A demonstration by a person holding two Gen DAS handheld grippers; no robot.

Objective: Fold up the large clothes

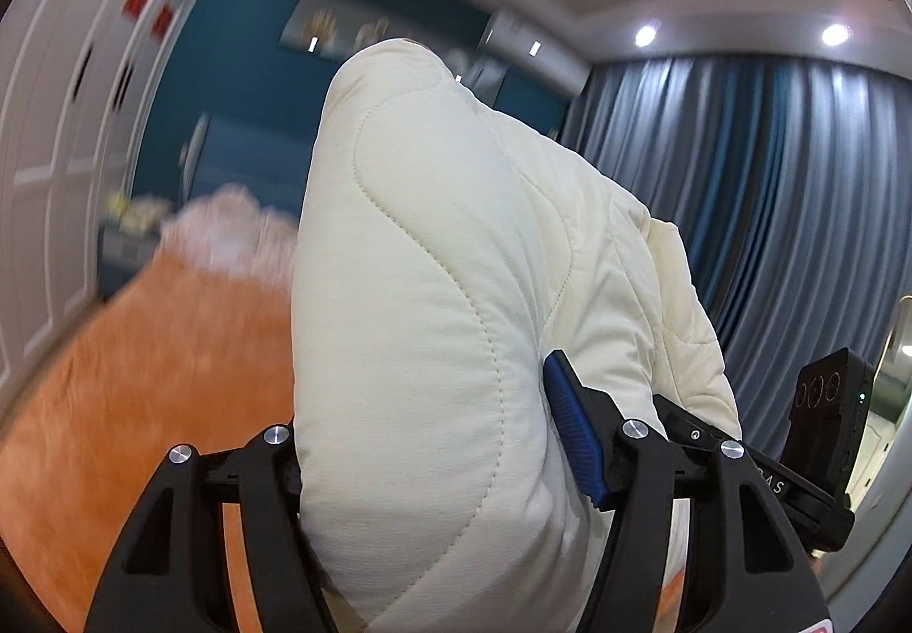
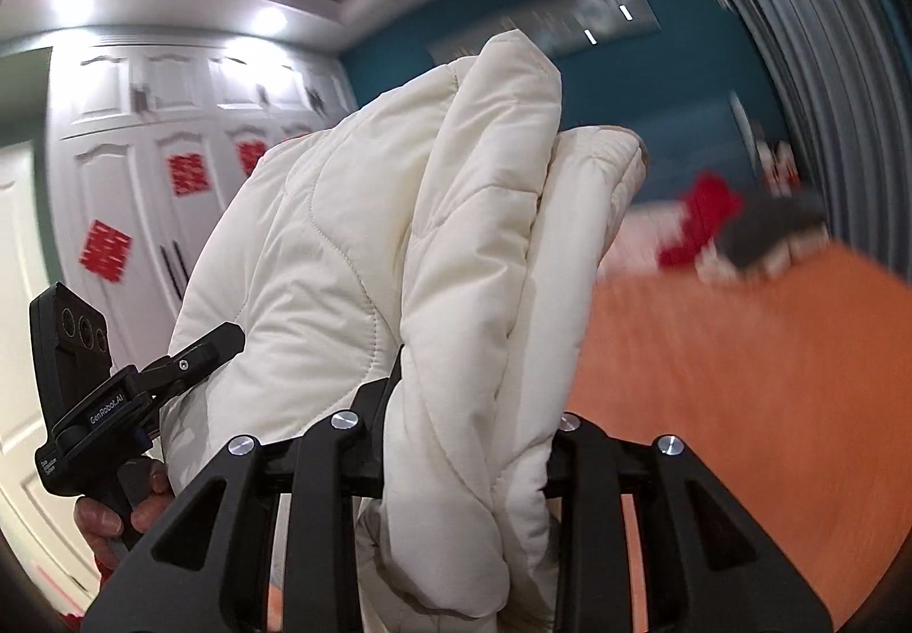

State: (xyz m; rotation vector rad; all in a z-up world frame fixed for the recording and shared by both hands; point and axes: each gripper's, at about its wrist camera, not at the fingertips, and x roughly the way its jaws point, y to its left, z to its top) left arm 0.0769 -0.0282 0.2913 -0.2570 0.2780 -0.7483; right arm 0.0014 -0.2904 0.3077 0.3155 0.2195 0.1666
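The left gripper (image 1: 424, 467) and the right gripper (image 2: 467, 439) each clamp a bunched edge of the cream padded jacket (image 1: 456, 262), held up above the orange bed (image 1: 142, 376), which shows at 9 o'clock. Judging by the bunching, folding has barely begun; laying flat and every fold remain.

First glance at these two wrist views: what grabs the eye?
A puffy cream quilted jacket fills the middle of both views, bunched between the jaws of the left gripper and the right gripper, each shut on it. Behind it lies a blurred orange bedspread, low in both pictures. Red paper cutouts dot the white wardrobe doors at the left.
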